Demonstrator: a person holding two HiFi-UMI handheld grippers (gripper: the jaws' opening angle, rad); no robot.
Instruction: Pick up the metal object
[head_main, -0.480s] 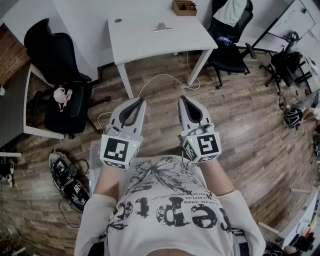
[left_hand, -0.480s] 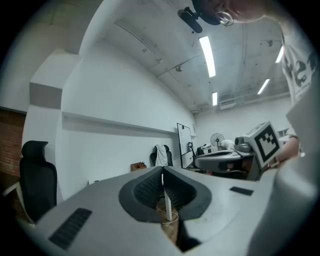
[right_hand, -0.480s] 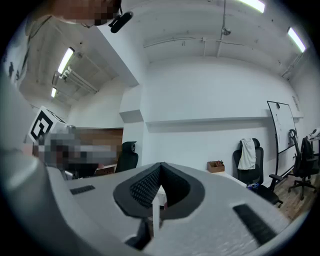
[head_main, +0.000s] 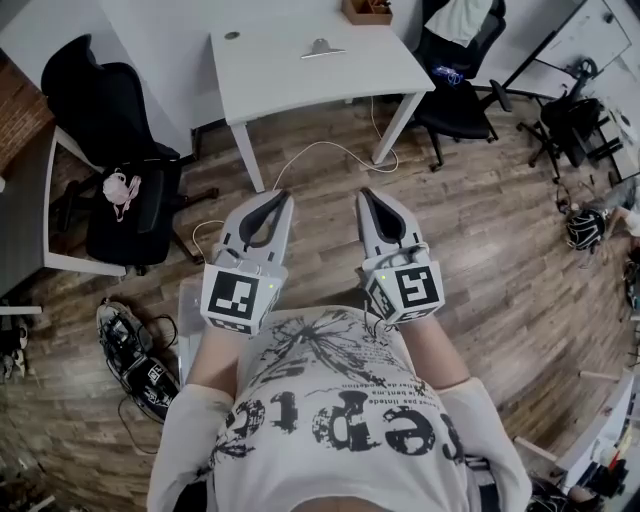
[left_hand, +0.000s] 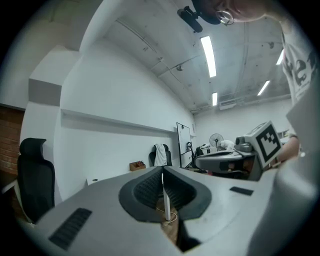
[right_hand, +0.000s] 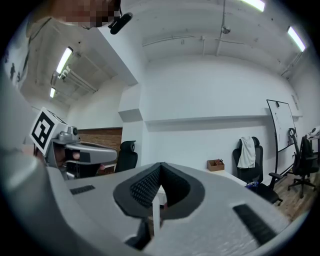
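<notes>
A small silvery metal object lies on the white table at the far side of the head view. Both grippers are held side by side in front of the person's chest, well short of the table and over the wooden floor. The left gripper has its jaws pressed together with nothing between them, and its own view shows the same. My right gripper is likewise shut and empty, as its own view confirms. I cannot make out the metal object in either gripper view.
A small wooden box stands at the table's back edge. A black office chair with a pink item on it stands at the left, another chair at the right. A white cable trails on the floor under the table.
The table sits slightly higher in the head view than before. Both grippers keep the same stance and stay shut.
</notes>
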